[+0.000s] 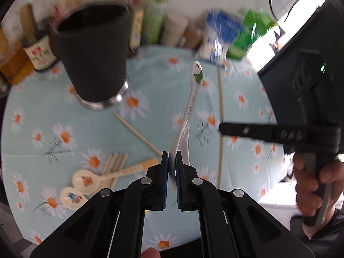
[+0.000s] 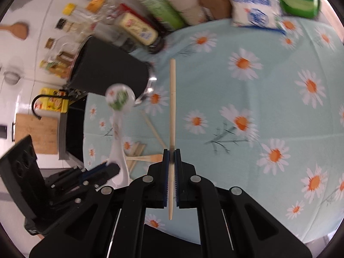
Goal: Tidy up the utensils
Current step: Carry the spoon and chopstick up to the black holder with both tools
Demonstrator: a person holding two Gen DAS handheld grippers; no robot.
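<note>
My left gripper (image 1: 172, 161) is shut on a white ceramic spoon (image 1: 189, 107) with a green leaf print, held above the cloth with its handle pointing away. It also shows in the right wrist view (image 2: 117, 129). My right gripper (image 2: 171, 157) is shut on a wooden chopstick (image 2: 172, 99) that points straight ahead. A black utensil holder (image 1: 92, 53) with a steel base stands at the back left; it also shows in the right wrist view (image 2: 109, 68). Two cream spoons (image 1: 83, 180) and several chopsticks (image 1: 116, 163) lie on the cloth in front of it.
The table has a pale blue daisy cloth (image 2: 258, 86). Bottles, jars and packets (image 1: 172, 21) line its far edge. One loose chopstick (image 1: 137, 132) lies near the holder. A dark sink (image 2: 73, 129) and a cutting board (image 2: 36, 133) are left of the table.
</note>
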